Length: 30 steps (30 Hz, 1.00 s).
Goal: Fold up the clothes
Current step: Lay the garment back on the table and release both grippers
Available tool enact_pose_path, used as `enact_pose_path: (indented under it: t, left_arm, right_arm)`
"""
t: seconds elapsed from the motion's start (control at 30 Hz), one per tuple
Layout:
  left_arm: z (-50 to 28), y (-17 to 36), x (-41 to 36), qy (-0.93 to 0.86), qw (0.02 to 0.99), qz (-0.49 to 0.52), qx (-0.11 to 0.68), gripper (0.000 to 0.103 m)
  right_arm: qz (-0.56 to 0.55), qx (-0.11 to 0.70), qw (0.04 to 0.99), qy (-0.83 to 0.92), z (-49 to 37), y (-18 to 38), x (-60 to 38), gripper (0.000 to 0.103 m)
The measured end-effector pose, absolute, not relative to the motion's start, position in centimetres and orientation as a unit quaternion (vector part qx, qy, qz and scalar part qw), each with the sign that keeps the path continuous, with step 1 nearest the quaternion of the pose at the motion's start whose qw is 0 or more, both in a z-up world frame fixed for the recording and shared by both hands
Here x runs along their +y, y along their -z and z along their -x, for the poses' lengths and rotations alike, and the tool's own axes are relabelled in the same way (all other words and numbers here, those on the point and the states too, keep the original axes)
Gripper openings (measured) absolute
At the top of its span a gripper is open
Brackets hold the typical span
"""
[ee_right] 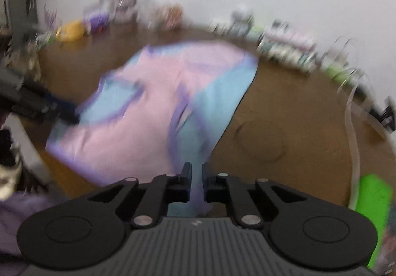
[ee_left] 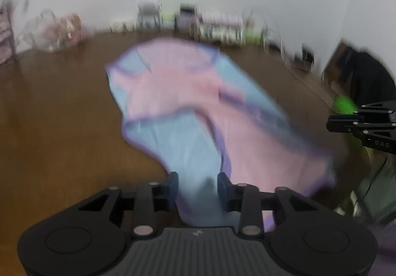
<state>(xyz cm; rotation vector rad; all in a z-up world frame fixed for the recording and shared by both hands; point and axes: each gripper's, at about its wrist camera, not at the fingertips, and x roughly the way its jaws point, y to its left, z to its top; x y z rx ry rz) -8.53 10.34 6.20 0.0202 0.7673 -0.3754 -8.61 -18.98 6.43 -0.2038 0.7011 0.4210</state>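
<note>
Pink-and-blue shirt [ee_right: 148, 107] pinched between both grippers, left gripper [ee_left: 198, 184] and right gripper [ee_right: 196, 177]

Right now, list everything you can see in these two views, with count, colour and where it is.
Garment: one, pink and light blue with purple trim, spread on the table, its near corners at the grippers.
Table: one, brown wood, under the garment.
Back-edge clutter: many blurred items, mixed colours, along the wall; exact count unclear.
Yellow object: one, far left corner in the right wrist view.
Green object: one, bright green, at the table's near right edge.
Left gripper: black, fabric between its fingers, gap still visible.
Right gripper: black, fingers nearly closed on a fabric edge.
</note>
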Motion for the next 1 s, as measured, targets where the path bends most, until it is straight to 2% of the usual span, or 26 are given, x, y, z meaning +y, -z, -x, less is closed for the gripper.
enact_pose_path:
  t: [0.07, 0.2, 0.33, 0.4, 0.43, 0.47, 0.5, 0.63, 0.7, 0.73, 0.77, 0.8, 0.93, 1.0]
  left_arm:
    - [6.5, -6.2, 10.9, 0.146, 0.923, -0.02, 0.354, 0.056]
    - [2.3, -4.1, 11.2, 0.073, 0.922, -0.05, 0.378, 0.05]
    - [1.6, -3.1, 10.2, 0.056, 0.923, -0.089, 0.369, 0.047]
    - [1.8, -3.0, 9.8, 0.065, 0.925, -0.102, 0.36, 0.034]
    - [2.0, -2.9, 9.6, 0.068, 0.925, -0.109, 0.357, 0.03]
    - [2.1, -2.9, 9.3, 0.07, 0.925, -0.117, 0.356, 0.023]
    - [2.2, -2.9, 9.0, 0.071, 0.924, -0.125, 0.354, 0.016]
    - [2.6, -2.5, 8.0, 0.07, 0.924, -0.159, 0.341, 0.014]
    - [2.5, -2.5, 7.7, 0.066, 0.923, -0.163, 0.342, 0.016]
    - [2.4, -2.6, 7.5, 0.066, 0.923, -0.162, 0.343, 0.018]
    - [2.4, -2.6, 7.5, 0.07, 0.923, -0.16, 0.344, 0.023]
    - [2.4, -2.7, 7.4, 0.072, 0.922, -0.16, 0.344, 0.028]
    - [2.3, -2.5, 7.1, 0.077, 0.922, -0.165, 0.341, 0.027]
    - [2.3, -2.5, 7.1, 0.078, 0.922, -0.164, 0.342, 0.015]
  right_arm:
    - [0.093, 0.322, 0.919, -0.206, 6.9, -6.8, -18.5, 0.02]
    - [0.088, 0.292, 0.93, -0.208, 3.3, -7.1, -17.3, 0.021]
    - [0.102, 0.309, 0.926, -0.194, 1.0, -4.6, -15.9, 0.024]
    - [0.086, 0.306, 0.93, -0.183, 1.3, -4.5, -16.7, 0.023]
    - [0.078, 0.305, 0.932, -0.178, 1.4, -4.5, -17.1, 0.009]
    - [0.07, 0.304, 0.934, -0.173, 1.6, -4.5, -17.6, 0.002]
    - [0.062, 0.303, 0.936, -0.167, 1.7, -4.4, -18.0, 0.002]
    - [0.03, 0.298, 0.943, -0.146, 2.3, -4.3, -19.7, 0.002]
    - [0.014, 0.296, 0.946, -0.135, 2.5, -4.2, -20.5, 0.008]
    - [0.006, 0.294, 0.947, -0.129, 2.7, -4.2, -21.0, 0.018]
    - [-0.002, 0.293, 0.948, -0.124, 2.8, -4.1, -21.4, 0.041]
    - [-0.01, 0.291, 0.949, -0.118, 3.0, -4.1, -21.8, 0.049]
    - [0.003, 0.277, 0.95, -0.146, 4.1, -4.8, -20.9, 0.048]
    - [-0.005, 0.283, 0.941, -0.185, 4.0, -4.9, -20.2, 0.045]
